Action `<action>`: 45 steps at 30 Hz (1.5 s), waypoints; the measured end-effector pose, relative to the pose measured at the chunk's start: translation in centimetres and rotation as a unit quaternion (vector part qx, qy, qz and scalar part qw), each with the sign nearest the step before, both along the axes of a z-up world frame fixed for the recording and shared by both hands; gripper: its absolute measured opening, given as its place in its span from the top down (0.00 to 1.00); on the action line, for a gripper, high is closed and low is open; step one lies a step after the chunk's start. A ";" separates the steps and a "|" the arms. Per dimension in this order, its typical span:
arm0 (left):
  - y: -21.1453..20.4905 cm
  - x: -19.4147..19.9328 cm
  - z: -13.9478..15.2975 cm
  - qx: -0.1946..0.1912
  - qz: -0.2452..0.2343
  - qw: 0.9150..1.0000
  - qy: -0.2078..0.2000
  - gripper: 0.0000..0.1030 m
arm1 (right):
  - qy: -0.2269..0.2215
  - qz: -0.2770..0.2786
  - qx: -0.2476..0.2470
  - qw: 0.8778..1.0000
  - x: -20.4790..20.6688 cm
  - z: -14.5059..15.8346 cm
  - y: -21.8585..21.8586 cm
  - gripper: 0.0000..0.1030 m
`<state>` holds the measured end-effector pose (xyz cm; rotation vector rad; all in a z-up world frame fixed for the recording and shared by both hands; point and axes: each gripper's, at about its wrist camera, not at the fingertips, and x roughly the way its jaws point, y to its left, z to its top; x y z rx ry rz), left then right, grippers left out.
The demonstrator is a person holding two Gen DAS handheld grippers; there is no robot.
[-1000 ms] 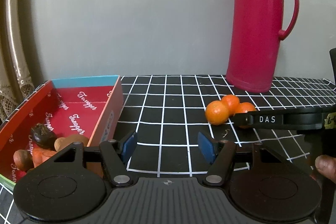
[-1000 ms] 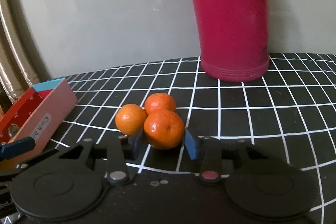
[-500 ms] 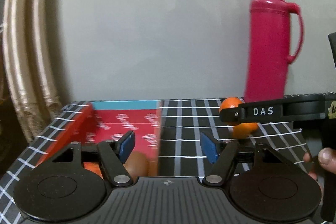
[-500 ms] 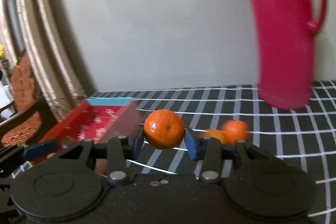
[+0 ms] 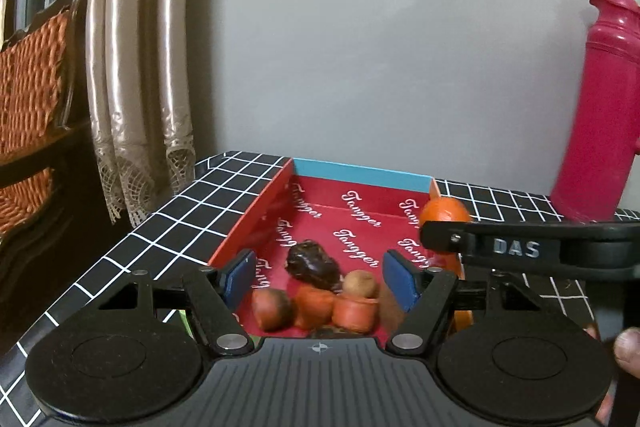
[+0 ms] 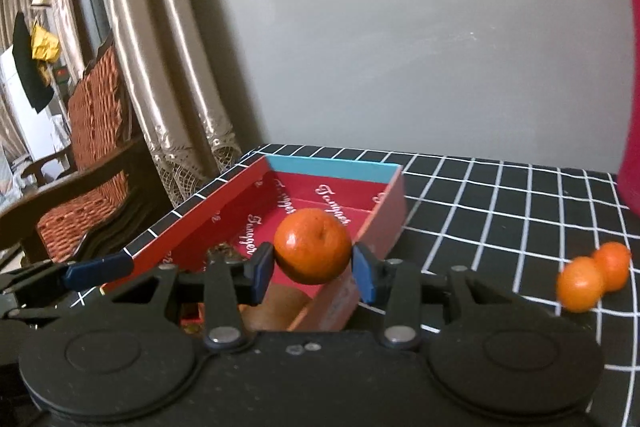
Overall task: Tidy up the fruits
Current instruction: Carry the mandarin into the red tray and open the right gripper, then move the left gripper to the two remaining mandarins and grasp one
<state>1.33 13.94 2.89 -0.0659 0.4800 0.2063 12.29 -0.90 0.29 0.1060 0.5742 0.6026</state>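
Your right gripper (image 6: 313, 269) pinches an orange (image 6: 313, 246) between its blue pads, held in the air over the right wall of the red box (image 6: 384, 219), near that wall's front end. Your left gripper (image 5: 319, 275) has its jaws spread with nothing between them, pointing down into the box over the fruit piled at the near end: a dark wrinkled piece (image 5: 313, 264), brown round ones and orange-red ones. The far half of the box floor is bare, bounded by the blue back wall (image 5: 360, 173). The box sits close to the left edge of the checked tablecloth (image 6: 500, 195); past that edge hang a curtain (image 5: 136, 87) and a chair (image 6: 96, 131). Two more oranges (image 6: 592, 277) lie touching each other on the cloth, well to the right of the box, with open cloth between. The pink flask (image 5: 596, 115) stands at the back right.

A second ago that orange sat on the cloth against the other two; now it is lifted and beside the box. Your left gripper faced the cloth then; now it faces the box.
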 end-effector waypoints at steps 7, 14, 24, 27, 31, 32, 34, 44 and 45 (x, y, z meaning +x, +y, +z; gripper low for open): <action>0.4 0.0 -0.2 0.001 0.005 1.000 0.002 0.32 | -0.008 0.010 -0.006 1.000 0.0 -0.1 1.0 0.58; -1.1 0.2 -0.1 0.020 -0.011 1.000 -0.007 0.32 | -0.009 0.002 0.010 1.000 -0.6 0.3 -0.3 0.58; -4.1 0.6 0.1 0.029 -0.040 0.999 -0.013 0.32 | -0.015 -0.039 0.009 0.999 -1.9 0.8 -4.1 0.34; -5.4 0.6 0.1 0.030 -0.053 0.998 -0.016 0.32 | -0.012 -0.053 0.010 0.998 -2.3 0.8 -5.8 0.34; -7.5 0.9 -0.1 0.033 -0.072 0.997 -0.016 0.32 | -0.007 -0.079 0.009 0.997 -2.9 0.4 -8.3 0.33; -8.0 0.9 -0.2 0.033 -0.078 0.996 -0.015 0.32 | -0.005 -0.085 0.009 0.996 -3.0 0.3 -8.9 0.33; -8.9 1.0 -0.3 0.037 -0.086 0.996 -0.014 0.32 | 0.000 -0.099 0.011 0.995 -3.2 0.1 -10.3 0.32; -14.7 2.9 -1.8 0.056 -0.137 0.989 0.004 0.32 | 0.004 -0.153 0.023 0.988 -4.6 -0.6 -16.2 0.30; -15.2 3.3 -2.0 0.057 -0.140 0.989 0.006 0.32 | 0.005 -0.160 0.028 0.987 -4.7 -0.6 -16.8 0.30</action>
